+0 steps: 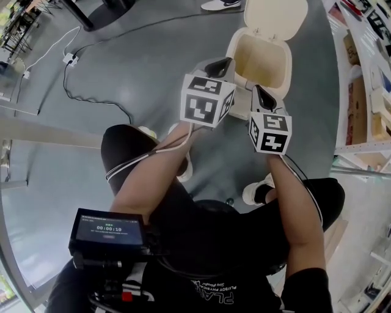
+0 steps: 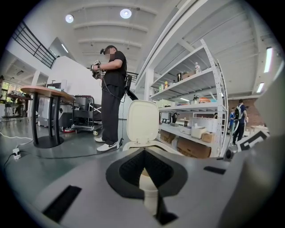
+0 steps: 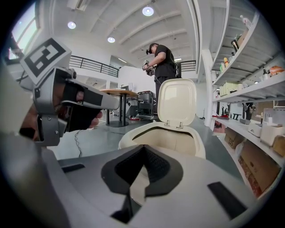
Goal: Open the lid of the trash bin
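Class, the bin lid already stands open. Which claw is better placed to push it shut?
Probably left: the left claw reaches further along the bin toward the lid than the right claw.

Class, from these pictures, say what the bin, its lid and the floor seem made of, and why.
Bin: likely cream plastic, with smooth, matt, moulded walls.
Lid: looks like the same plastic, one piece with rounded corners.
Floor: probably coated concrete, seamless grey with a soft sheen.

One trash bin [image 1: 237, 44]; one lid [image 1: 276, 18] — two tools: left tool [image 1: 226, 62], right tool [image 1: 258, 90]
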`<move>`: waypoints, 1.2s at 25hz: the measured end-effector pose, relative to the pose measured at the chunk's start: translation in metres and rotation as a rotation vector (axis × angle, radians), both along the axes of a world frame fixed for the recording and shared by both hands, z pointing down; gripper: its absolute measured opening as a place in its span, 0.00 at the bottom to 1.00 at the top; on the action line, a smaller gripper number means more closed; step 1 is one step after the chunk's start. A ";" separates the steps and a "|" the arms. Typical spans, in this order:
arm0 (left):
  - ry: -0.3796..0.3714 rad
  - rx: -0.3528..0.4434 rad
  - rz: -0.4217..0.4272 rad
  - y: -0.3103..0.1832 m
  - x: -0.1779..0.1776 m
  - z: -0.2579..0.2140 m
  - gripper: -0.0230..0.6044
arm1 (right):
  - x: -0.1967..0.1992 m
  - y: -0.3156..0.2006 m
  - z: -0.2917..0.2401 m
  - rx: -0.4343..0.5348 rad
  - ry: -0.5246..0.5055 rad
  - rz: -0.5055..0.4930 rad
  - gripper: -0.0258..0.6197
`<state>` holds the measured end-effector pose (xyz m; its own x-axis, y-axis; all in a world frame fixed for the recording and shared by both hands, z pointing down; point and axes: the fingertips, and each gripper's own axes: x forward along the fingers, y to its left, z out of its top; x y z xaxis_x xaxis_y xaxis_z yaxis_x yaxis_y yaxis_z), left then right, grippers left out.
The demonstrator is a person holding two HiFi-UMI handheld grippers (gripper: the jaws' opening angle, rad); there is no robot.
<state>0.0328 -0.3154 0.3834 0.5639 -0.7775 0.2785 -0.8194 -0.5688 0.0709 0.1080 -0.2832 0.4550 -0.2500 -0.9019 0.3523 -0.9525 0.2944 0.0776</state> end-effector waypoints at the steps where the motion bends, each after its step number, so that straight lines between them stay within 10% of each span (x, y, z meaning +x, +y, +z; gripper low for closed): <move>1: -0.002 -0.002 0.000 0.001 -0.001 0.001 0.03 | -0.001 0.001 0.001 -0.001 0.000 -0.001 0.05; 30: -0.007 0.000 0.009 0.003 0.000 0.002 0.03 | -0.001 -0.004 0.001 -0.057 -0.032 -0.018 0.05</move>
<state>0.0327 -0.3126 0.3856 0.5686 -0.7727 0.2822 -0.8149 -0.5759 0.0652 0.1069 -0.2867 0.4558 -0.2780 -0.8760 0.3942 -0.9487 0.3146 0.0301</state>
